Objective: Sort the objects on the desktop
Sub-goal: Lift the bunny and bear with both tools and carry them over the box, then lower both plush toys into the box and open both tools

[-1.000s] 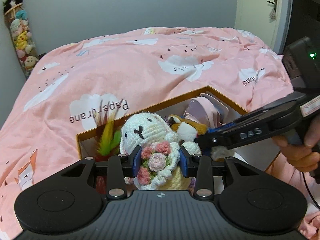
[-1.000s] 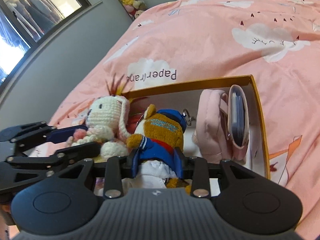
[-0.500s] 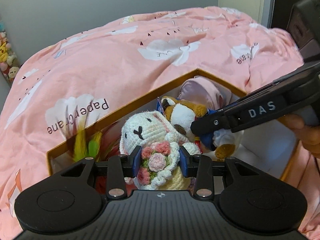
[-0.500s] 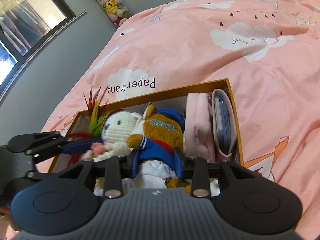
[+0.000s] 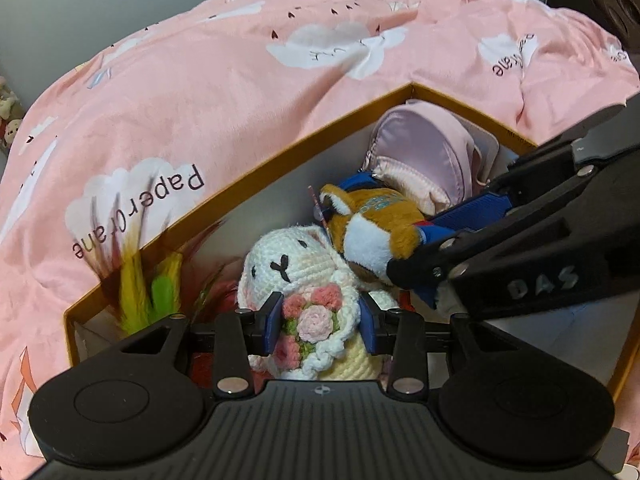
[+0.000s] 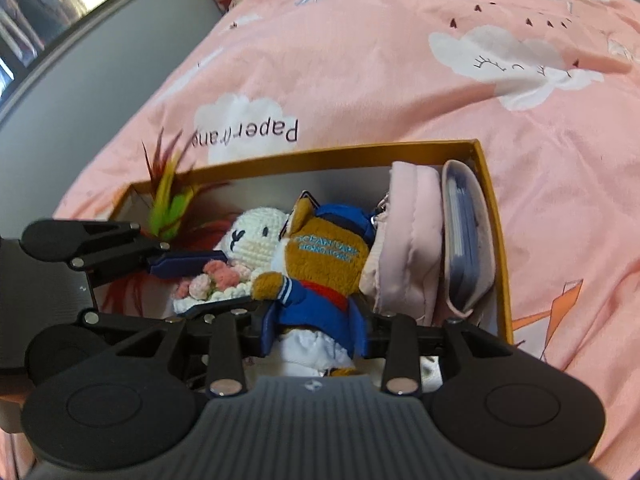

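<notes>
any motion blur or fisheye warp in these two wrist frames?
Left wrist: feather toy smeared by motion, box rim bowed by the fisheye; crochet bunny sharp. Right wrist: window blown out and blurred, bedspread soft; fox plush lettering readable.

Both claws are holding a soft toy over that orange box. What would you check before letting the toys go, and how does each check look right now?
1. Left gripper clamped on the crochet rabbit: ok.
2. Right gripper clamped on the fox plush: ok.
3. Both toys inside the walls of the orange box: ok.
4. Toys resting on the box floor: cannot tell, hidden by the grippers.
5. Pink pouch out of the way: ok, but it touches the fox plush.
6. Feather toy clear of the rabbit: ok.
</notes>
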The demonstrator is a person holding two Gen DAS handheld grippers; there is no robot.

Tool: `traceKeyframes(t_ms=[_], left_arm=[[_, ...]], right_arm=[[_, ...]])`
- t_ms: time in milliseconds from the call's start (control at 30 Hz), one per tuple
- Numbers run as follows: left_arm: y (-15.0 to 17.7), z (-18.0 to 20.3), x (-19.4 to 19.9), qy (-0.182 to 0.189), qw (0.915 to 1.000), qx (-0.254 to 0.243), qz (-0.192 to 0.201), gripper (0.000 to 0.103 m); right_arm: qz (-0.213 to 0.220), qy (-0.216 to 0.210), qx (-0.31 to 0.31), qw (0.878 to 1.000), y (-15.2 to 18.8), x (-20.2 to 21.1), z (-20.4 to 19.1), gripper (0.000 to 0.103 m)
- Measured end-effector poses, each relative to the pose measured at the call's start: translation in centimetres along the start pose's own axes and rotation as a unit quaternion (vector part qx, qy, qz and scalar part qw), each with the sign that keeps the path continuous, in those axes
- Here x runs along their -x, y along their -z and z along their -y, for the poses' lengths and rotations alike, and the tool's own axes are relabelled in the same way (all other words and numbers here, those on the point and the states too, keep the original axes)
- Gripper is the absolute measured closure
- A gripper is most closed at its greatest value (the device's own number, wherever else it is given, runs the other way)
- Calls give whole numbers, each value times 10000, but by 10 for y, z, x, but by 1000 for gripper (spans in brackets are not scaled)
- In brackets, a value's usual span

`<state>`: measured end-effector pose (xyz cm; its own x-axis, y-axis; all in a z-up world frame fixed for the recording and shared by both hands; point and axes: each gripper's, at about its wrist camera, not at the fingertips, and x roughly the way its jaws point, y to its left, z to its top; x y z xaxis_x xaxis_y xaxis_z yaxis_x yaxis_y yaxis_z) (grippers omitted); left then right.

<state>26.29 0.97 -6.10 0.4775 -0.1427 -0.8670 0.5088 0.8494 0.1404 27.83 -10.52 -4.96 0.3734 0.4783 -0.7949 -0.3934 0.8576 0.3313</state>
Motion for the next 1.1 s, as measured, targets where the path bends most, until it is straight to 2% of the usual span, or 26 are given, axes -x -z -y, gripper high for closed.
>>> traceKeyframes(t_ms=[167, 300, 467, 567, 700, 833, 900, 967, 1067, 1100], left_arm=[[-3, 4, -7, -33, 9996, -239, -114, 51], [-1, 4, -7, -11, 9994, -318, -137, 50], [4, 1, 1, 7, 9991, -413, -67, 43], [8, 0, 11, 59, 9990, -438, -13, 42], [10, 4, 28, 59, 9977, -658, 151, 39], [13, 3, 38, 156, 9981, -597, 52, 39], [16, 1, 41, 259, 9986, -456, 21, 41], [22, 0, 41, 313, 9989, -353, 3, 55], [24, 0, 37, 229, 9993, -294, -26, 66], [22, -1, 33, 195, 9995, -238, -100, 67]], right_arm=[[-293, 135, 97, 9994, -4, -10, 1, 59], [-422, 98, 230, 9988, -7, -11, 2, 56], [-423, -318, 209, 9984, -8, -5, 6, 38], [-395, -399, 255, 9981, -9, 2, 7, 38], [-400, -364, 745, 9958, -5, 17, -3, 39], [-586, -278, 1239, 9902, 4, 30, -10, 42], [-755, -140, 1452, 9864, 12, 33, -13, 46], [-942, -20, 1571, 9831, 18, 33, -13, 50], [-1162, 207, 1641, 9794, 24, 29, -12, 54], [-1197, 283, 1687, 9780, 24, 28, -12, 55]])
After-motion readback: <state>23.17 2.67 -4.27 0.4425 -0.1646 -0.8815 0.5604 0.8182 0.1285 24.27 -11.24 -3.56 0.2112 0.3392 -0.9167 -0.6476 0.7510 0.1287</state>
